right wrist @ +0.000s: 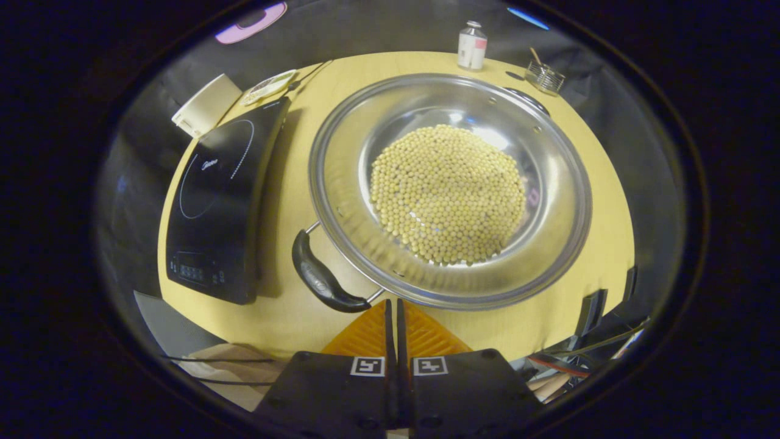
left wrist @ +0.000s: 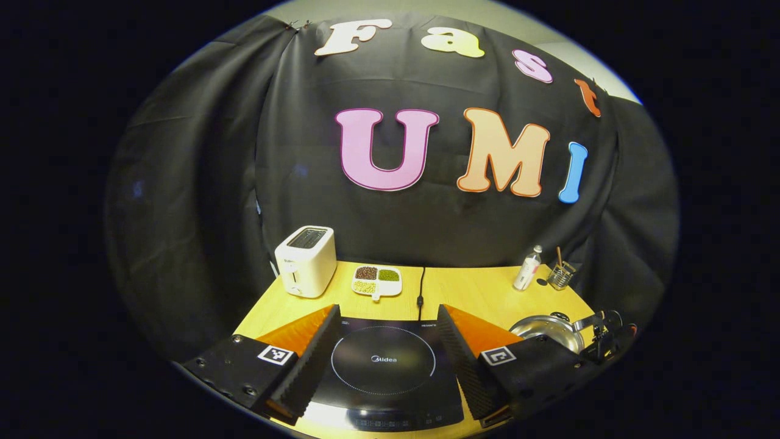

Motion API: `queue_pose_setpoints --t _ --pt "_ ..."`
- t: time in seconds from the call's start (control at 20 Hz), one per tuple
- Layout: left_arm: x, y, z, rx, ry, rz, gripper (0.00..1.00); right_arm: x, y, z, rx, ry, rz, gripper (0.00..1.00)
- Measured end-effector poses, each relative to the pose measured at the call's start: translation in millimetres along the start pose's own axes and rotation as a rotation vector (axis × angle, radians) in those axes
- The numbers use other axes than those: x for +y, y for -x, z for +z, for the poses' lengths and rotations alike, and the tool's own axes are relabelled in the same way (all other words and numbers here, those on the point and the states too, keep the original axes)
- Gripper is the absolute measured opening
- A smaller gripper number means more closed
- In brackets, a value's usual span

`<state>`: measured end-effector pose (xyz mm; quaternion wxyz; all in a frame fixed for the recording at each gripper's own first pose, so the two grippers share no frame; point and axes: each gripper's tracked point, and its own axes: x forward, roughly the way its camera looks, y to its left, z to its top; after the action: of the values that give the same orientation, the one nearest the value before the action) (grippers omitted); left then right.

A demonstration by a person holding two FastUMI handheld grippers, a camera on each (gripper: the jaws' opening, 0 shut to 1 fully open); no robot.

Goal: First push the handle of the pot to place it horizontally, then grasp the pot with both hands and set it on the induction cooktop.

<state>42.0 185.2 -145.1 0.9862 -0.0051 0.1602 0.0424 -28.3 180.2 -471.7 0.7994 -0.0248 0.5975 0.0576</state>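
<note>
The shiny steel pot (right wrist: 450,189) of yellow beans sits right of the black induction cooktop (right wrist: 219,201), its black handle (right wrist: 320,279) near the clenched right gripper (right wrist: 397,305), apparently ready to push. The left gripper (left wrist: 387,347) hangs released above the cooktop.

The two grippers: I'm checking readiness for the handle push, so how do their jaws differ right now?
The left gripper has its jaws spread wide, framing the induction cooktop. The right gripper has its jaws closed together with nothing between them, pointing at the pot beside its black handle. Both hold nothing.
</note>
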Motion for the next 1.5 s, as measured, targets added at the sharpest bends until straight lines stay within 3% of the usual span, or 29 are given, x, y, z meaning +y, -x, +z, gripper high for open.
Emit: queue_pose_setpoints --t 0.45,0.5,0.6,0.65,0.75,0.85,0.95,1.15,1.2,1.25,1.4,1.45,1.5 --pt "6.9 -4.9 -6.0 0.018 0.028 -0.017 0.96 44.4 -11.2 32.2 -0.032 -0.136 0.076 0.05" --pt "5.6 -4.8 -7.7 0.018 0.033 -0.021 0.96 51.6 -13.1 34.1 -0.035 -0.150 0.088 0.00" --pt "4.1 -3.0 -7.4 0.018 0.041 -0.029 0.96 61.3 -14.5 41.3 -0.046 -0.169 0.095 0.00" --pt "4.2 -2.3 -7.4 0.018 0.043 -0.031 0.96 64.4 -15.4 48.0 -0.054 -0.179 0.096 0.05" --pt "5.5 -2.3 -8.4 0.021 0.047 -0.033 0.96 70.0 -19.2 58.9 -0.067 -0.212 0.100 0.00" --pt "9.7 -2.7 -10.8 0.025 0.049 -0.029 0.96 75.9 -21.8 67.5 -0.078 -0.240 0.105 0.05" --pt "13.1 -2.0 -10.7 0.026 0.050 -0.026 0.96 79.8 -23.7 74.9 -0.089 -0.250 0.105 0.00" --pt "21.8 -3.5 -18.4 0.039 0.055 -0.021 0.96 88.6 -21.9 83.6 -0.109 -0.234 0.117 0.05" --pt "23.7 -3.1 -20.2 0.045 0.056 -0.021 0.96 89.5 -23.3 86.3 -0.114 -0.230 0.116 0.00" --pt "24.6 -3.5 -21.3 0.047 0.058 -0.021 0.96 90.5 -23.3 88.3 -0.117 -0.228 0.117 0.05" --pt "24.2 -0.3 -24.8 0.057 0.067 -0.028 0.96 96.2 -12.2 88.6 -0.126 -0.240 0.140 0.05" --pt "22.3 0.5 -26.8 0.060 0.073 -0.035 0.96 98.3 -6.9 85.8 -0.129 -0.237 0.158 0.00" --pt "20.6 1.5 -27.8 0.064 0.078 -0.043 0.96 98.2 0.6 83.3 -0.129 -0.232 0.164 0.14"
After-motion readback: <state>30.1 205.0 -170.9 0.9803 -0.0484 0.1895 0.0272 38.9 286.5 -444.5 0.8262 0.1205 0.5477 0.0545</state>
